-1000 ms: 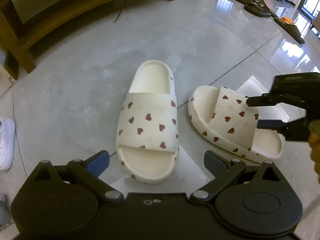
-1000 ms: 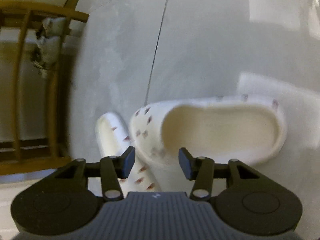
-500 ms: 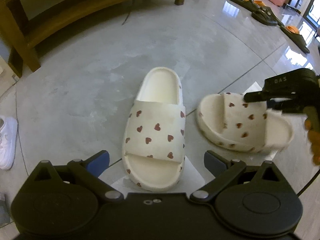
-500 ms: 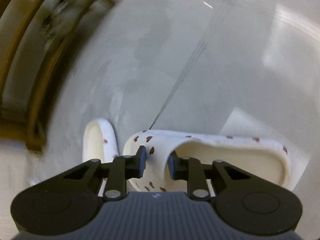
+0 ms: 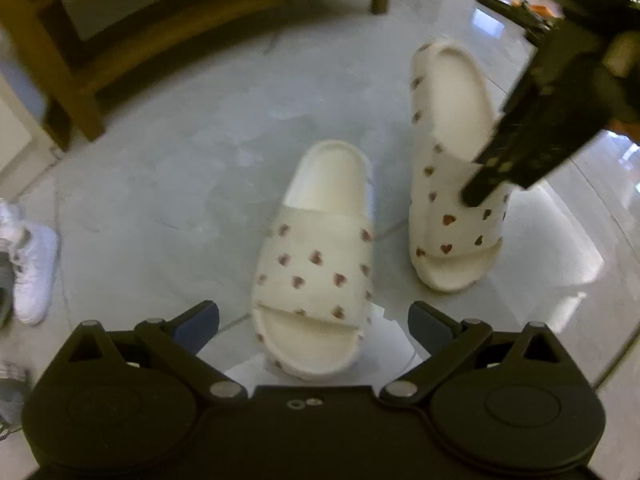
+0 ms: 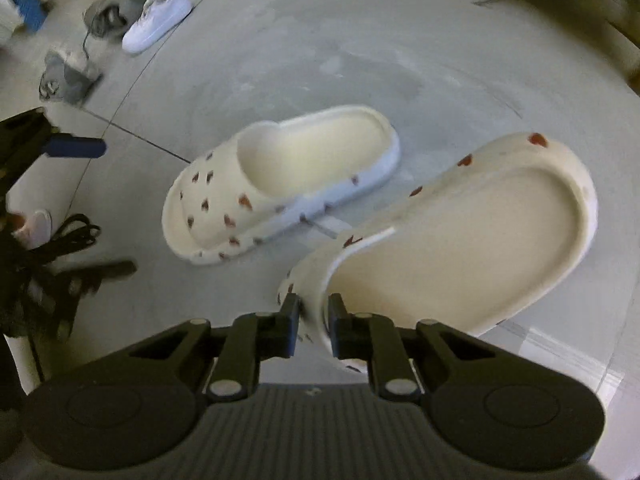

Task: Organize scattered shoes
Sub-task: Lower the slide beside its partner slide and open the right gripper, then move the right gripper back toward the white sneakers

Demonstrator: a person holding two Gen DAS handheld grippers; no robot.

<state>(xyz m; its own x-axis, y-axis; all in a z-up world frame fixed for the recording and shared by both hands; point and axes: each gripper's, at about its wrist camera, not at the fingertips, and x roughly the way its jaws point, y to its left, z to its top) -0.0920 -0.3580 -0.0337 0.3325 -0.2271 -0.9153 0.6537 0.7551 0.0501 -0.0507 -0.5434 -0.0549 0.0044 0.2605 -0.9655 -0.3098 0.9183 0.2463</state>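
Note:
Two cream slippers with red hearts. One slipper [image 5: 316,256] lies flat on the grey floor, toe toward my left gripper [image 5: 314,318], which is open and empty just short of it. My right gripper [image 6: 314,322] is shut on the strap of the second slipper [image 6: 472,248] and holds it lifted and tilted, to the right of the first slipper [image 6: 280,184]. In the left wrist view the held slipper [image 5: 448,128] hangs heel-up under the right gripper [image 5: 480,196].
A wooden shoe rack [image 5: 132,36] with shoes stands at the back left. A white sneaker [image 5: 32,276] lies at the left; it and grey shoes [image 6: 108,16] also show in the right wrist view. Dark sandals [image 5: 520,8] lie far right. White paper [image 5: 384,344] is under the flat slipper.
My right gripper closed on the second slipper's strap, lifted it off the floor and turned it heel-up beside the first. The left gripper stayed open and shifted slightly.

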